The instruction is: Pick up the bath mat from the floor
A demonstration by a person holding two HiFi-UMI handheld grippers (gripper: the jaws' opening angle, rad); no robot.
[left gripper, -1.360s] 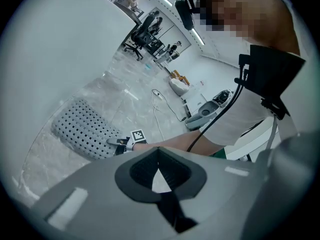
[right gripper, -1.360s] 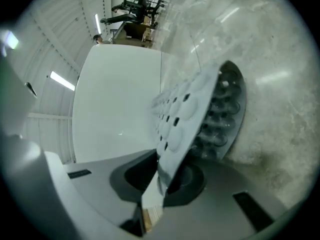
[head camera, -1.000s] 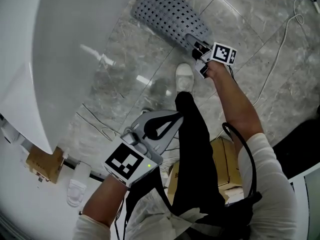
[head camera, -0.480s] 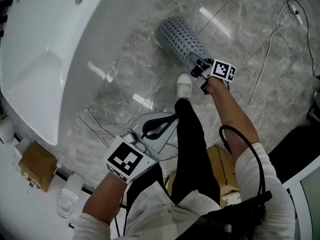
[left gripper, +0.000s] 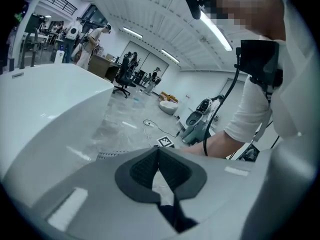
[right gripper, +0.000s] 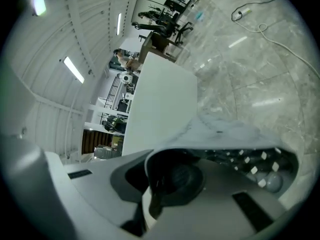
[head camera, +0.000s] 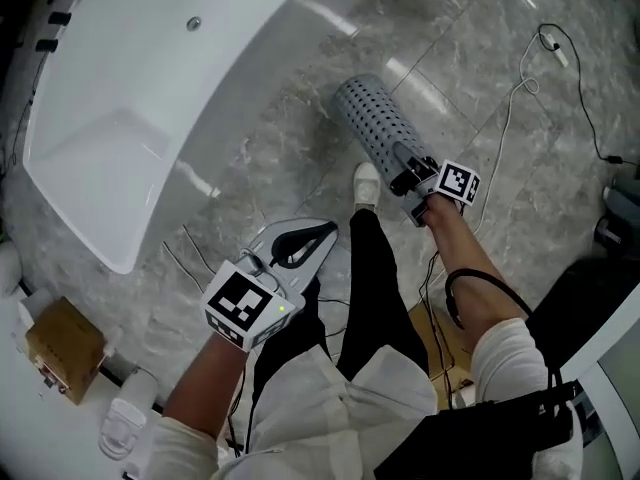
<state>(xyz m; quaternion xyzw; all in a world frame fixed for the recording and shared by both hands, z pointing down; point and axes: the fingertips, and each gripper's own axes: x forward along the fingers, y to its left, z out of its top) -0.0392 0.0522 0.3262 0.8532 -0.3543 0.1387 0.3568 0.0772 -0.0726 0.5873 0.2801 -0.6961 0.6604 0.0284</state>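
The right gripper (head camera: 405, 166) is clamped on one end of the grey perforated rubber bath mat (head camera: 375, 123), which hangs curled into a tube just beside the white bathtub (head camera: 150, 98). The left gripper (head camera: 300, 240), farther from the tub, is closed on nothing. The pick-up looks nearly done; the next move calls for a firm hold while the mat comes fully clear of the floor.

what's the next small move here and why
Probably lift the right gripper a little higher. It is shut on one end of the grey perforated bath mat, which hangs curled into a roll, and I cannot tell whether its lower end is clear of the marble floor. The left gripper is shut and empty.
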